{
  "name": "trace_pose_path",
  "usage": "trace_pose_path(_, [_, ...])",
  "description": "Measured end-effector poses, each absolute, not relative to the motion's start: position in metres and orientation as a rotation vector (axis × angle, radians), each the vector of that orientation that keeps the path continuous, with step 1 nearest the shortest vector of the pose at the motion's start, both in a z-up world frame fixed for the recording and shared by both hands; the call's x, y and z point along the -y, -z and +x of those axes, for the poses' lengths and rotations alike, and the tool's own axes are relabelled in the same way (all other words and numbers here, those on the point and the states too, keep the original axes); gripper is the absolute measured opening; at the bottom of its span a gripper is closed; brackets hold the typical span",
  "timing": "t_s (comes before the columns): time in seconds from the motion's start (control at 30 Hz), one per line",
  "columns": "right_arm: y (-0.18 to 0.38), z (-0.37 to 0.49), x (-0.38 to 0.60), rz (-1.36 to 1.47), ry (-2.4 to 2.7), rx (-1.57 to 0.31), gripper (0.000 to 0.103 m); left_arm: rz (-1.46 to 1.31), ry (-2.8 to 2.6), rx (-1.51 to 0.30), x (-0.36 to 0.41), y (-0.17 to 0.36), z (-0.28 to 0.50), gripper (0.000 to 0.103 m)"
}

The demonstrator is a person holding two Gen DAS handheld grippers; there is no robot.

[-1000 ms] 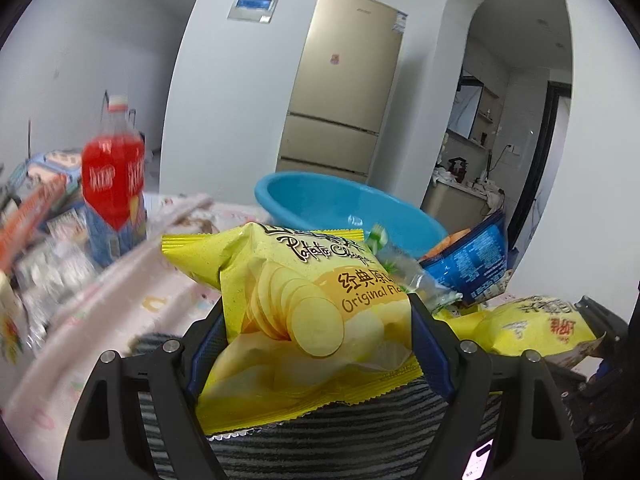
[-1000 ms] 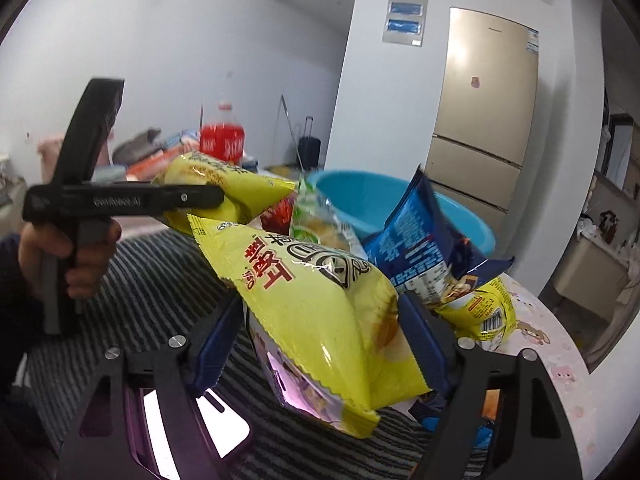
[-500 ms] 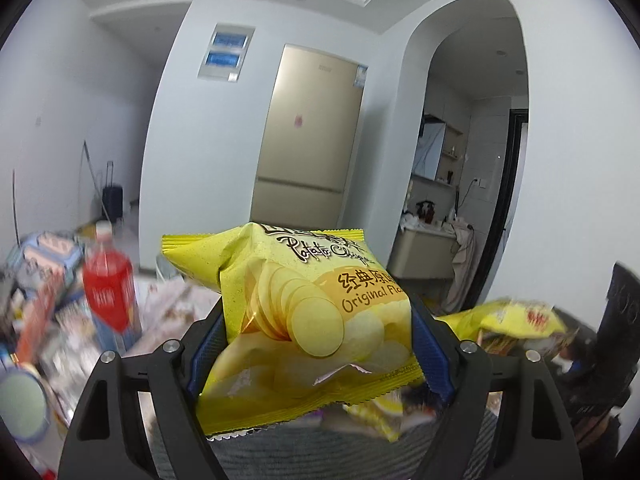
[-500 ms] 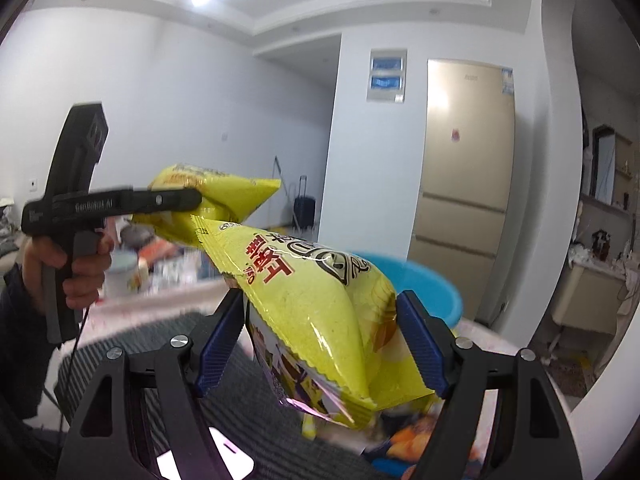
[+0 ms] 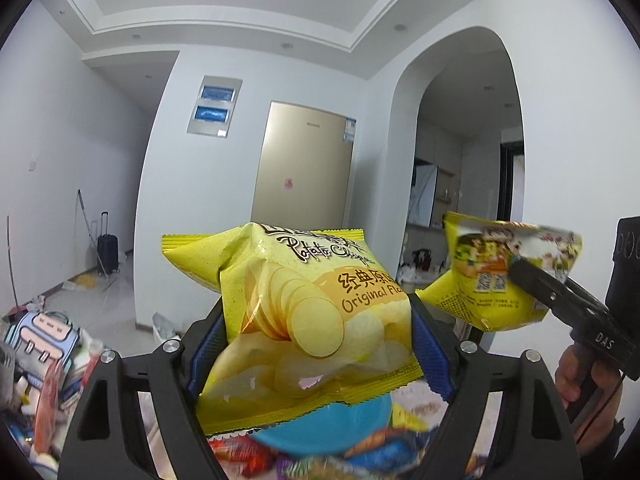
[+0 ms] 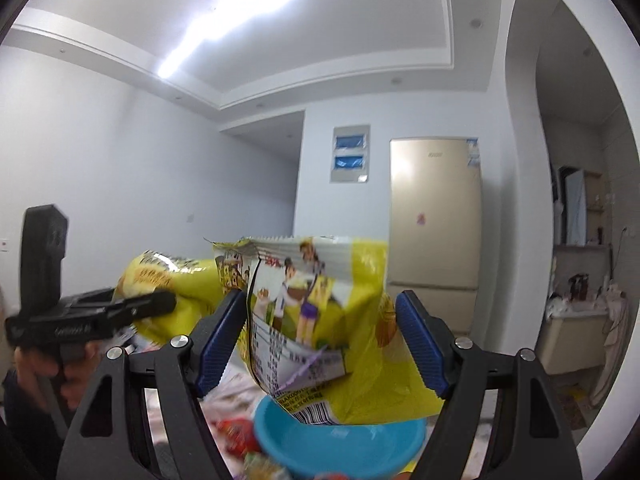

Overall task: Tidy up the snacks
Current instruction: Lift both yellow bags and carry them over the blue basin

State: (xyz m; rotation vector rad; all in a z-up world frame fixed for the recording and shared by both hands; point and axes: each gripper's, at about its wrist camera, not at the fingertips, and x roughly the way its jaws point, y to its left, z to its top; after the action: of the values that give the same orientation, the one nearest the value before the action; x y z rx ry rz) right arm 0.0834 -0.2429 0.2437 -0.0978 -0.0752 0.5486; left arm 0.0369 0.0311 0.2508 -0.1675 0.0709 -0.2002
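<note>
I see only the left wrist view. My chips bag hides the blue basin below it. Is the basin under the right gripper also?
Observer: Yes. The right wrist view shows the blue basin just below the right gripper's snack bag, with your chips bag off to the left.
Operator: Is something inside the basin?
Observer: The part of its inside that shows is bare.
Operator: Where is the barcode of that bag?
Observer: The barcode is at the bag's lower edge, nearest the basin.
</note>
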Motion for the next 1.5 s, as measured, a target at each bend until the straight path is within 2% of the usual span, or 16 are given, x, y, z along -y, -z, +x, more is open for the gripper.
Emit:
trace_pose_path(0.2, [-0.256, 0.116, 0.230, -0.028, -0.548, 0.092, 0.075, -0.181, 0.225, -0.077, -0.023, -0.254, 0.075, 0.084])
trace_pose_path(0.53, [-0.197, 0.180, 0.225, 0.043, -0.585, -0.041, 0.075, -0.166, 0.211, -0.228, -0.008, -0.202, 0.157, 0.084])
trace_pose_path(0.77, [-0.152, 0.239, 0.221, 0.055, -0.495, -0.275, 0.075, -0.155, 0.166, -0.332, -0.003, -0.167, 0.202, 0.084])
trace_pose_path(0.87, [-0.132, 0.261, 0.222, 0.081, -0.531, -0.391, 0.065, -0.156, 0.163, -0.370, -0.002, -0.156, 0.213, 0.084])
trace_pose_path(0.93, [-0.122, 0.270, 0.223, 0.091, -0.554, -0.443, 0.052, -0.152, 0.160, -0.396, -0.001, -0.149, 0.221, 0.084])
trace_pose_path(1.03, [-0.112, 0.278, 0.223, 0.074, -0.544, -0.486, 0.044, -0.148, 0.158, -0.433, 0.001, -0.137, 0.232, 0.084])
trace_pose_path(1.17, [-0.106, 0.279, 0.218, 0.055, -0.554, -0.513, 0.043, -0.137, 0.146, -0.472, 0.003, -0.125, 0.243, 0.084])
trace_pose_path(1.2, [-0.104, 0.276, 0.218, 0.054, -0.553, -0.511, 0.046, -0.134, 0.145, -0.481, 0.004, -0.122, 0.246, 0.084])
trace_pose_path(1.27, [-0.107, 0.276, 0.217, 0.054, -0.554, -0.505, 0.060, -0.128, 0.142, -0.499, 0.004, -0.115, 0.249, 0.084])
trace_pose_path(1.33, [-0.112, 0.279, 0.215, 0.062, -0.554, -0.490, 0.083, -0.127, 0.143, -0.516, 0.004, -0.109, 0.252, 0.084])
trace_pose_path(1.43, [-0.119, 0.279, 0.217, 0.083, -0.553, -0.471, 0.094, -0.121, 0.139, -0.543, 0.003, -0.099, 0.254, 0.084])
trace_pose_path(1.5, [-0.122, 0.277, 0.219, 0.086, -0.550, -0.458, 0.097, -0.133, 0.132, -0.560, 0.001, -0.094, 0.258, 0.084])
